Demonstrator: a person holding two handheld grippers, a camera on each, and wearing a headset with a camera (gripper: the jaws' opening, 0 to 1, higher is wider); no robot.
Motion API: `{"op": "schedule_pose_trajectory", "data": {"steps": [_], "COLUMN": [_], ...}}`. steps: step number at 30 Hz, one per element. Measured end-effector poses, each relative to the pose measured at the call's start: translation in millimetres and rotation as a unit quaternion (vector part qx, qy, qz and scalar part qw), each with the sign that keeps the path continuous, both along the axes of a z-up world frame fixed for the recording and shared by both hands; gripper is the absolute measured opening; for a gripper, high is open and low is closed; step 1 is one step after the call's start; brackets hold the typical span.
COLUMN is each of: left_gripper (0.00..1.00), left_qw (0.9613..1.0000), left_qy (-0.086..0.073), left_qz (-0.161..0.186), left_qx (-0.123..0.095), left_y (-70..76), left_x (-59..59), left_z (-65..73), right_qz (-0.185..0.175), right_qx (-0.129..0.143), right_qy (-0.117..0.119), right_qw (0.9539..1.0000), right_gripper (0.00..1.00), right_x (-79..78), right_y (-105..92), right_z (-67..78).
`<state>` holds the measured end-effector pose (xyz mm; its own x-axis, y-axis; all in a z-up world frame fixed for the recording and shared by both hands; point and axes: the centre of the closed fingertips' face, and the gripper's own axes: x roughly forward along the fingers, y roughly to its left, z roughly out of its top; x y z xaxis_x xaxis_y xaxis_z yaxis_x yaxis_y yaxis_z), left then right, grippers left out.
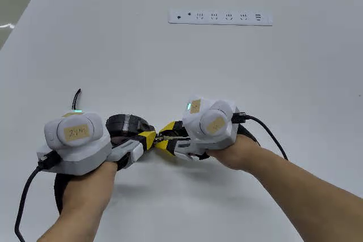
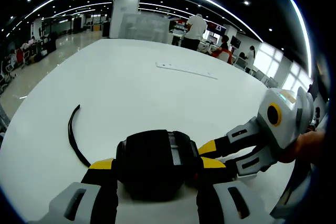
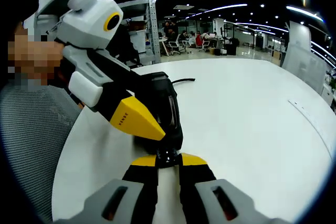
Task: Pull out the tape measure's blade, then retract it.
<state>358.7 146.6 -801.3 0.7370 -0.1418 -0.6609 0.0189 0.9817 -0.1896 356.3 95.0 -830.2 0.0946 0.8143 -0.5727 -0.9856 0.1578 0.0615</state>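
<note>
As we look down in the head view, we see the left gripper (image 1: 139,139) at lower left clamped around the black tape measure (image 1: 126,124) on the white table (image 1: 170,60). The right gripper (image 1: 164,138), just right of it, pinches the blade tip (image 1: 160,138). In the left gripper view, the tape measure sits bottom centre, squeezed between our jaws. In the right gripper view, our jaws meet on the blade tip at lower centre, with the tape measure just above.

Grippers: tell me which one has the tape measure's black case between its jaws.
The left gripper: its yellow-tipped jaws straddle the black case, whereas the right gripper is closed on just the small blade tip at the case's mouth.
</note>
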Motion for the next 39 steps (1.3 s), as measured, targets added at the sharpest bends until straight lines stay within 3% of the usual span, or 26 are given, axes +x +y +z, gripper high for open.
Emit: {"op": "schedule_pose_trajectory", "data": {"steps": [18, 29, 39], "left_gripper": [0.58, 0.60, 0.60], "left_qw": [1.0000, 0.9997, 0.9996], "left_qy": [0.004, 0.017, 0.025], "left_qz": [-0.005, -0.016, -0.006], "left_qx": [0.004, 0.010, 0.009], "left_y": [-0.9, -1.9, -1.9], "left_x": [0.9, 0.7, -0.5], "left_z": [-1.5, -2.6, -1.6], "right_qz": [0.009, 0.018, 0.019], "right_qx": [-0.010, -0.022, -0.029], "right_qy": [-0.008, -0.012, -0.016], "right_qw": [0.9999, 0.9995, 0.9993], "right_gripper": [0.14, 0.15, 0.16], "right_x": [-0.9, -2.3, 0.5], "right_y": [0.1, 1.0, 1.3], "right_z": [-1.3, -1.6, -2.0]}}
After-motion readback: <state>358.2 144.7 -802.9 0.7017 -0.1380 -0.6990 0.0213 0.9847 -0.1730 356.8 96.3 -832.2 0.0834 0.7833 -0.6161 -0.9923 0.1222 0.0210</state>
